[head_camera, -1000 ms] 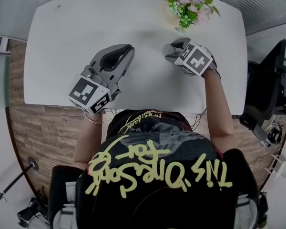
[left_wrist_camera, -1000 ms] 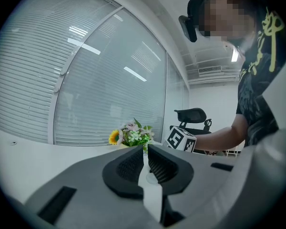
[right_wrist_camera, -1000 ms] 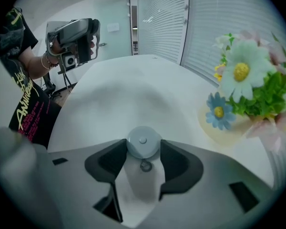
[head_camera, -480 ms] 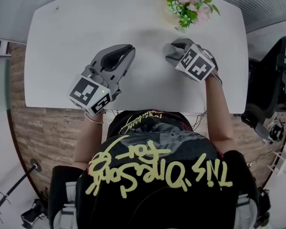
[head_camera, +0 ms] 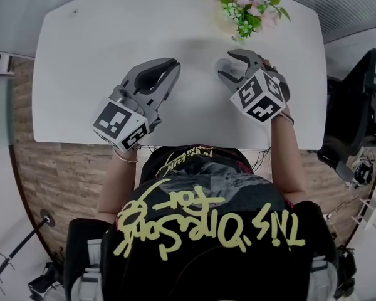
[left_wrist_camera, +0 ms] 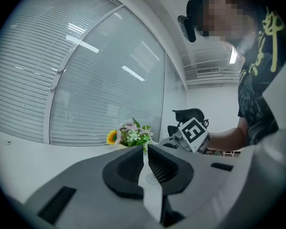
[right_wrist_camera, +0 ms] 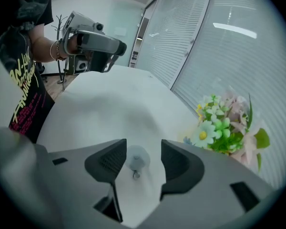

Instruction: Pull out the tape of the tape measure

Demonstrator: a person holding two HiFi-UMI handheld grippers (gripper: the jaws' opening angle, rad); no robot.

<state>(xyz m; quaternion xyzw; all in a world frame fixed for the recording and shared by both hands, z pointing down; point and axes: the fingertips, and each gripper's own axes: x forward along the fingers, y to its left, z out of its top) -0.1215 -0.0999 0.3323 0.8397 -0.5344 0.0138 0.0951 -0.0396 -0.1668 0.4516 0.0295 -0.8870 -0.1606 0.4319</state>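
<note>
Here, the tape measure [right_wrist_camera: 135,159] lies between the right claw's [right_wrist_camera: 144,148] parted jaws.

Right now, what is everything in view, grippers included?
table: one, white, under both grippers
flowers: one bunch, pink, white, yellow and green, table's far edge
tape measure: one, small, pale, round, on the table, framed by the jaws of the right gripper
office chair: one, black, right of the table
left gripper: one, grey, shut, empty, over the table
right gripper: one, grey, open, over the tape measure
</note>
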